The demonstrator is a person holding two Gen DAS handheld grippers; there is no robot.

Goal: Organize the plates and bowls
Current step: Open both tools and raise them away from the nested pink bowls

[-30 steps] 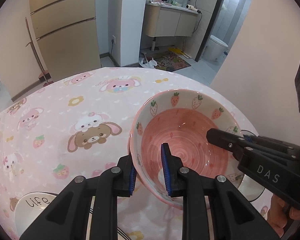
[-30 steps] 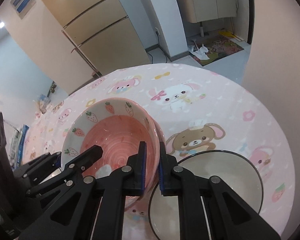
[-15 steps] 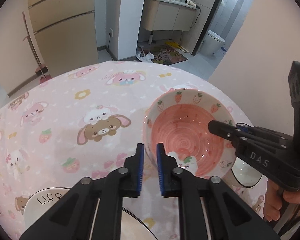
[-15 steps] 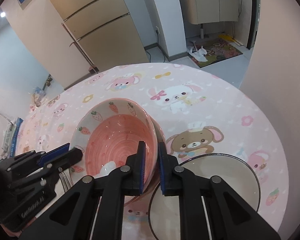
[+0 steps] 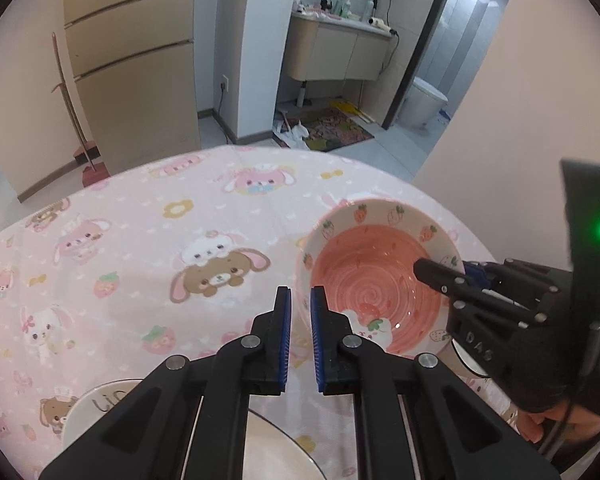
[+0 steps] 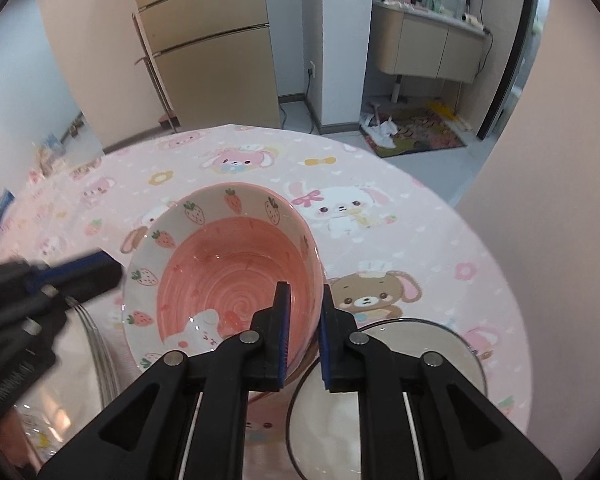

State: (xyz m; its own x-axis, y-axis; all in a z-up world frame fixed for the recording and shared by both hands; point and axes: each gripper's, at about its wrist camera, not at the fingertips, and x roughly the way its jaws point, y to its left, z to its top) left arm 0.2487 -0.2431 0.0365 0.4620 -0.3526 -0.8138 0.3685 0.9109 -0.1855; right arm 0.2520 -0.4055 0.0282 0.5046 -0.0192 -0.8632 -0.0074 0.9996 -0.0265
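Observation:
A pink bowl (image 5: 376,280) (image 6: 236,276) with strawberries around its white rim sits on the round table's pink cartoon cloth (image 5: 140,240). My right gripper (image 6: 305,300) is shut on the bowl's right wall, one finger inside and one outside. In the left wrist view my right gripper (image 5: 432,276) reaches over the bowl's right rim. A second pink rim shows just outside the bowl there. My left gripper (image 5: 300,300) is shut with nothing in it, just left of the bowl's near rim. In the right wrist view my left gripper (image 6: 108,272) is blurred, with its tip beside the bowl's left rim.
A white plate with a dark rim (image 6: 440,344) lies under my right gripper. Another dark-rimmed white plate (image 5: 268,440) and a small white dish with lettering (image 5: 96,404) lie under my left gripper. A wall (image 6: 560,200) stands close on the right. A hand (image 5: 540,424) holds the right gripper.
My left gripper drew back off the bowl's left rim and its jaws closed on nothing. My right gripper kept its hold on the bowl and rolled a little.

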